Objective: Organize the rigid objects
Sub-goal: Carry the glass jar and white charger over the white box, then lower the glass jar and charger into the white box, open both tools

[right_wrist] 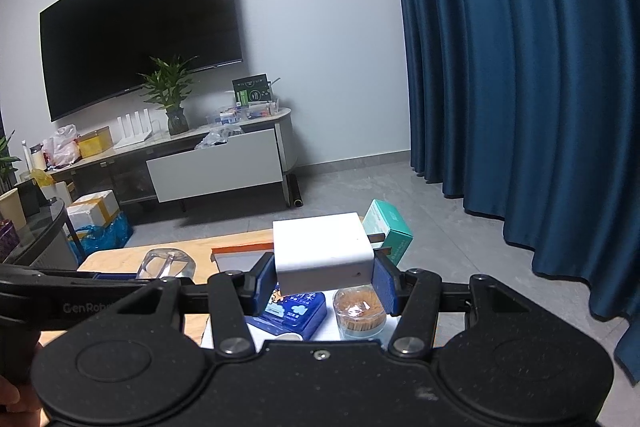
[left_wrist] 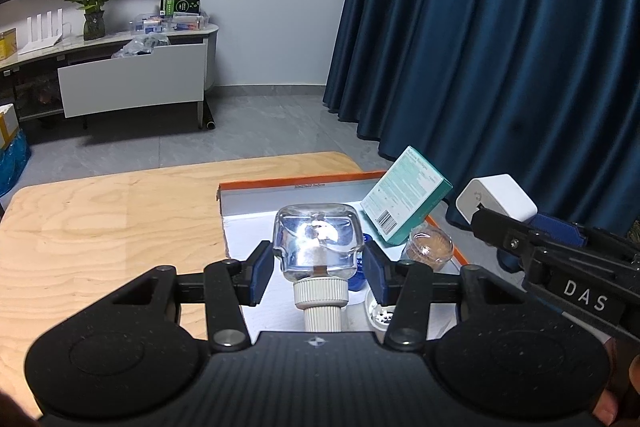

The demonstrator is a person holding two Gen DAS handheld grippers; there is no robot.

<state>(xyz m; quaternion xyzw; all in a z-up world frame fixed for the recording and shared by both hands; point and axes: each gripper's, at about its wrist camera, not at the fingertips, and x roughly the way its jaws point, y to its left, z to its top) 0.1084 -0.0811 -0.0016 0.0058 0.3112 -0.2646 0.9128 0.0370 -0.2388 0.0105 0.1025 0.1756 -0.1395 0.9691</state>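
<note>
Left gripper [left_wrist: 318, 269]: clenched on clear glass bottle [left_wrist: 316, 241], blue pads pressed to both flanks; white ribbed cap [left_wrist: 320, 293] pointing back toward the gripper body, bottle base pointing forward.

Right gripper [right_wrist: 325, 277]: clenched on white charger block [right_wrist: 324, 251], pads bearing on left and right faces; metal prongs [right_wrist: 378, 237] projecting from the block's right side.

Orange-rimmed white tray [left_wrist: 280, 187]: below and ahead of both jaws, resting on light plywood tabletop [left_wrist: 112, 223].

Teal carton [left_wrist: 404, 195]: ahead and right of the left jaws, tilted on edge at the tray's far right corner, barcode face toward the camera.

Clear round tub of toothpicks [right_wrist: 358, 307]: directly beneath the right jaws, just right of centre, upright in the tray.

Blue printed packet [right_wrist: 294, 311]: beneath the right jaws, left of the tub, lying flat; partly hidden by the charger block.

White round perforated lid [left_wrist: 380, 315]: low and right of the left jaws, mostly hidden behind the right finger linkage.

Obstructions: right gripper crossing the right edge of the left wrist view, over the tray's right rim; left gripper crossing the left edge of the right wrist view.

Background, well beyond the jaws: blue curtain [right_wrist: 520, 67], wall television [right_wrist: 140, 23], potted plant [right_wrist: 170, 91], grey media cabinet [right_wrist: 216, 167].
</note>
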